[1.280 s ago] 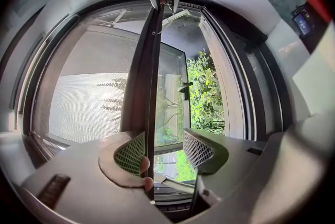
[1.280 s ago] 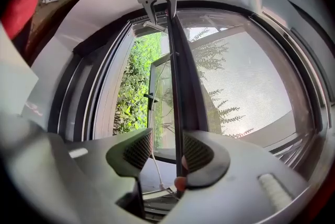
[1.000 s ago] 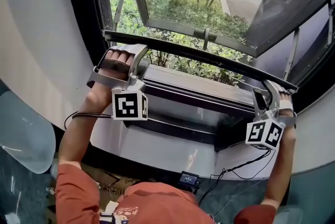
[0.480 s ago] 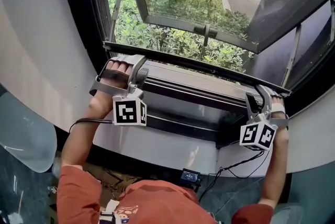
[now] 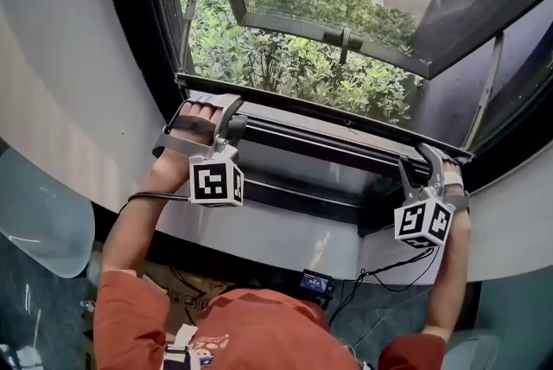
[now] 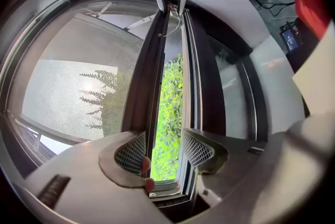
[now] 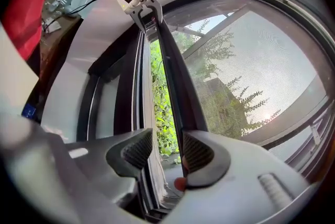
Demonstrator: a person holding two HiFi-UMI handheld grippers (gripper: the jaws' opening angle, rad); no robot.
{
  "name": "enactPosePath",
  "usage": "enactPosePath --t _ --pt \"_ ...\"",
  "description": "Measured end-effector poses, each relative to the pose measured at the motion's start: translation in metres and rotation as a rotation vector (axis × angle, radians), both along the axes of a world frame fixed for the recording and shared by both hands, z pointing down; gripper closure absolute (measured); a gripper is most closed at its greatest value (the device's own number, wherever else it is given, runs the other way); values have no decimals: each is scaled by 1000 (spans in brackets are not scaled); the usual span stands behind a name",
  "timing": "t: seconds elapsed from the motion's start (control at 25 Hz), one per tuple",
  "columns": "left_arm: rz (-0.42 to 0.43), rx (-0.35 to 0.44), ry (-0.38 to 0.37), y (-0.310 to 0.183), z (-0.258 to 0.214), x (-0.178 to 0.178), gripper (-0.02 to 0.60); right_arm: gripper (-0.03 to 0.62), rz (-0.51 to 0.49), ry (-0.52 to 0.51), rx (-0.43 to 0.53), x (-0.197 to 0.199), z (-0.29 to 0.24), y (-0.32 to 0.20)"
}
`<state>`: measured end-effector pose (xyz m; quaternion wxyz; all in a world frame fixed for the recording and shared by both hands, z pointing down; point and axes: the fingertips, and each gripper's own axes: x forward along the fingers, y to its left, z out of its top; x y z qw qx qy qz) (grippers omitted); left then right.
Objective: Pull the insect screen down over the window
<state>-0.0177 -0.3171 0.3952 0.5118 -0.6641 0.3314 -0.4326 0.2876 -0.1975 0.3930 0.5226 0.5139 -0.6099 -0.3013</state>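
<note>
The insect screen's dark bottom bar runs across the window from my left gripper to my right gripper, with mesh stretched above it. In the left gripper view the bar lies against one pad while the left gripper stands open, with green bushes showing in the gap. In the right gripper view the bar rests against one pad of the right gripper, which also stands open. A narrow strip stays uncovered between the bar and the lower window frame.
An outward-swung glass sash with a handle hangs beyond the screen, above bushes. White curved wall surrounds the opening. Below the sill lie cables and a small device.
Both grippers have come down together with the screen bar. The open strip between the bar and the lower frame has narrowed, and more mesh covers the window.
</note>
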Motion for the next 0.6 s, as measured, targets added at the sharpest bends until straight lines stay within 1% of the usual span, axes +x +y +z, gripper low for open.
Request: enactPosePath --t 0.24,0.44,0.6 --pt "5 -44 -25 2 30 0 357 407 8 -14 -56 0 30 3" --pt "10 -68 -26 3 43 -1 357 405 -3 -59 -91 -3 40 6" --pt "10 -82 -34 4 48 -1 357 390 3 -77 -116 -3 48 7"
